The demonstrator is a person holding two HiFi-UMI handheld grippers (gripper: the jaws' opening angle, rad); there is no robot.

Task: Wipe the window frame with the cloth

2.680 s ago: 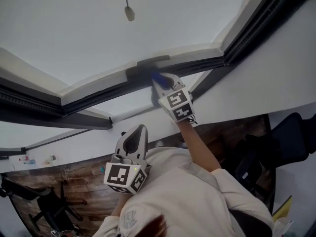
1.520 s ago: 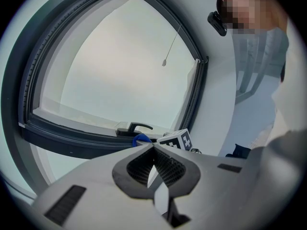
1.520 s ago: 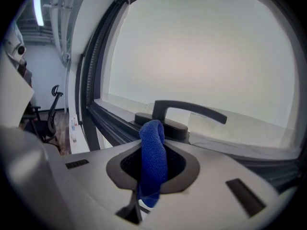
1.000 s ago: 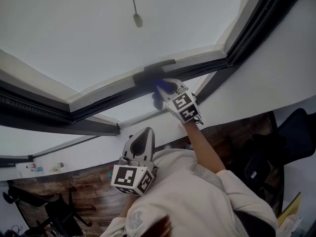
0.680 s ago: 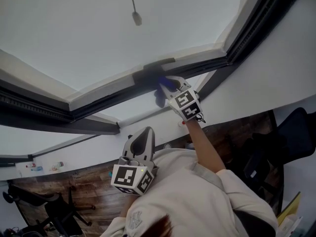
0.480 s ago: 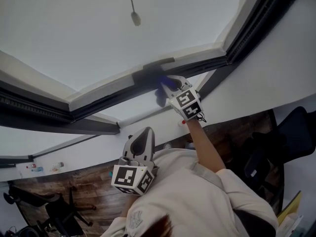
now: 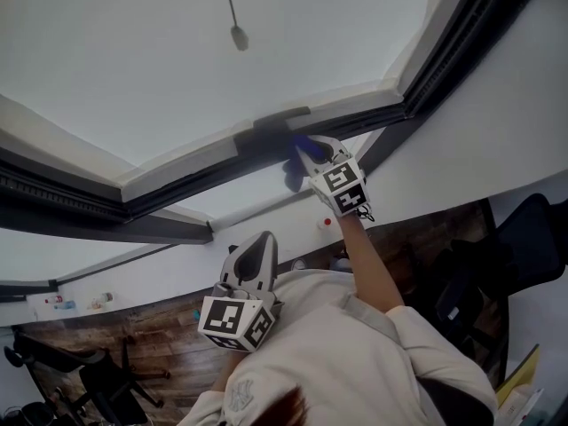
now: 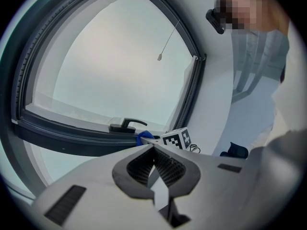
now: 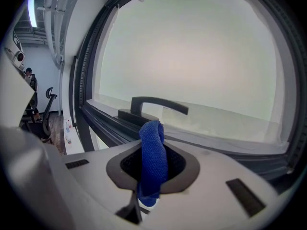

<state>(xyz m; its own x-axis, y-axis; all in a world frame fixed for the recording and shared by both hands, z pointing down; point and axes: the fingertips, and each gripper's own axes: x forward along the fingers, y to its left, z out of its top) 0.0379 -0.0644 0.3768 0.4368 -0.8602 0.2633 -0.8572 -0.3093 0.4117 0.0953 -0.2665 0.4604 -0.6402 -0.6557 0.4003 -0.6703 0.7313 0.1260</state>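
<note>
A blue cloth (image 9: 152, 157) is pinched between the jaws of my right gripper (image 9: 152, 128), which is shut on it. In the head view that right gripper (image 7: 306, 153) is raised to the dark window frame (image 7: 177, 180), the cloth (image 7: 297, 162) touching it just below the black window handle (image 7: 271, 122). The handle (image 9: 156, 104) lies right ahead in the right gripper view. My left gripper (image 7: 251, 254) hangs lower, near the person's chest, jaws shut and empty. In the left gripper view its fingertips (image 8: 154, 150) meet, with the handle (image 8: 125, 125) and cloth (image 8: 144, 137) beyond.
A pull cord with a small weight (image 7: 238, 35) hangs before the glass. A white sill (image 7: 142, 264) runs below the frame. Wooden floor with office chairs (image 7: 98, 380) lies at the bottom left, another dark chair (image 7: 524, 247) on the right.
My right gripper with the cloth has slid a little to the right along the frame, from under the handle's left part to its right end. The left gripper has stayed put.
</note>
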